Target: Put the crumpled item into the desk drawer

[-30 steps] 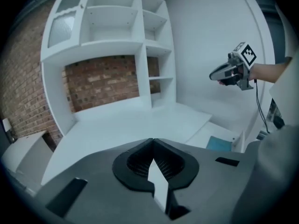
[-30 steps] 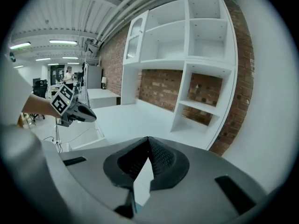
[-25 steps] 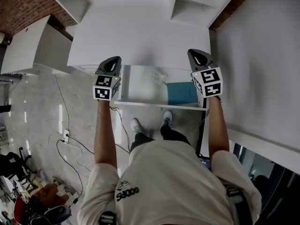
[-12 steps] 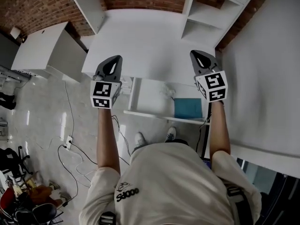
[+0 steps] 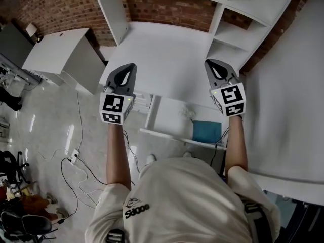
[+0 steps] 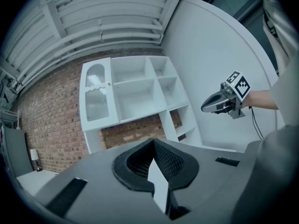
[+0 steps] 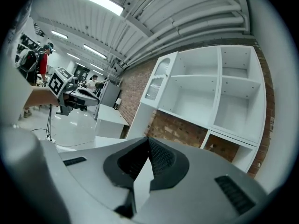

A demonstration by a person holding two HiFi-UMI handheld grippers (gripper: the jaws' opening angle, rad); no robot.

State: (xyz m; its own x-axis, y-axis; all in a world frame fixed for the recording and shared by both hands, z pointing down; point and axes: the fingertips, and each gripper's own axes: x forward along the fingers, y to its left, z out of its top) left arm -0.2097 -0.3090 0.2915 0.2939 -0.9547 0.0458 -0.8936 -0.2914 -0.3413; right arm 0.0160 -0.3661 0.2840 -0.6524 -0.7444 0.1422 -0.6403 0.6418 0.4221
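The white desk drawer (image 5: 167,119) stands pulled open under the desk top (image 5: 167,59). A crumpled white item (image 5: 189,114) lies inside it, beside a blue flat thing (image 5: 206,131). My left gripper (image 5: 130,67) is held over the desk's left front corner, shut and empty. My right gripper (image 5: 210,63) hovers over the desk's right side, its jaws likewise shut with nothing between them. Both point level toward the shelves. In the left gripper view my own jaws (image 6: 153,143) meet, and the right gripper (image 6: 205,108) shows at right. The right gripper view shows its closed jaws (image 7: 148,142).
A white shelving unit (image 5: 238,32) rises at the desk's back and right against a brick wall (image 5: 167,9). A low white cabinet (image 5: 55,54) stands at left. Cables (image 5: 76,158) trail across the tiled floor. A white wall (image 5: 293,95) runs along the right.
Both grippers have risen from drawer height to above the desk top, still shut. The head view has tilted up, showing more shelves and brick wall. The drawer stays open.
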